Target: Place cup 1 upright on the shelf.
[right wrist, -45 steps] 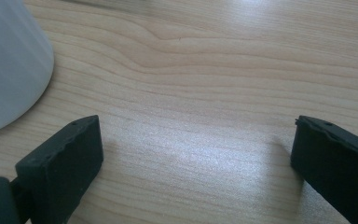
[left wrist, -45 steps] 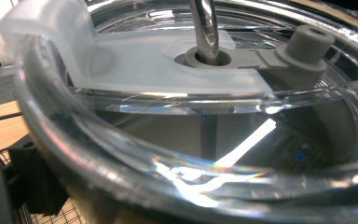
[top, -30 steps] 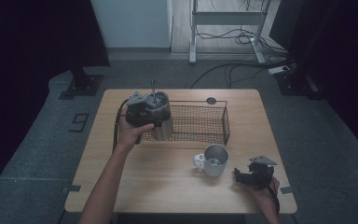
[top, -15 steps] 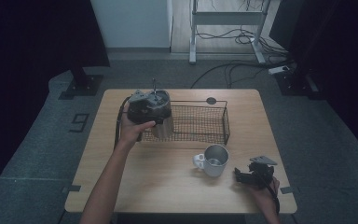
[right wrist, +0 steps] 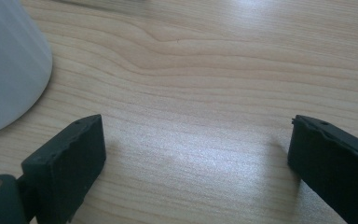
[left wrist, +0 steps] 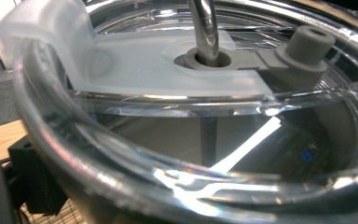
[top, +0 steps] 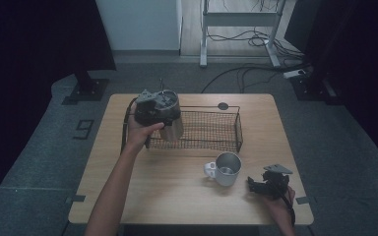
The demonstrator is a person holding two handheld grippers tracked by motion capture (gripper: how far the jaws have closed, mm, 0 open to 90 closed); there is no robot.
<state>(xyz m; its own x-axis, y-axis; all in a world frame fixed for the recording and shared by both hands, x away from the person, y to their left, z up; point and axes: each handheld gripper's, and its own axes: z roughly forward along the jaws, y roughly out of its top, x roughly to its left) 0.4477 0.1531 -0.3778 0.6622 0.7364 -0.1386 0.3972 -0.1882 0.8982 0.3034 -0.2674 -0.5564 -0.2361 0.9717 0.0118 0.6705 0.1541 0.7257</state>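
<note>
A pale wooden table with a visible grain carries a black wire-mesh basket, rectangular and open-topped, toward its far side. At the basket's left end the left gripper holds a steel tumbler raised at the basket's near rim, its jaws closed around the top of the cup. In the left gripper view the tumbler's clear round lid sits right against the jaws, a metal straw rising through its grey centre hole. A white enamel mug stands between the basket and the right gripper, which rests on the table at the near right, its jaws wide apart over bare wood, holding nothing, the mug just to their left.
</note>
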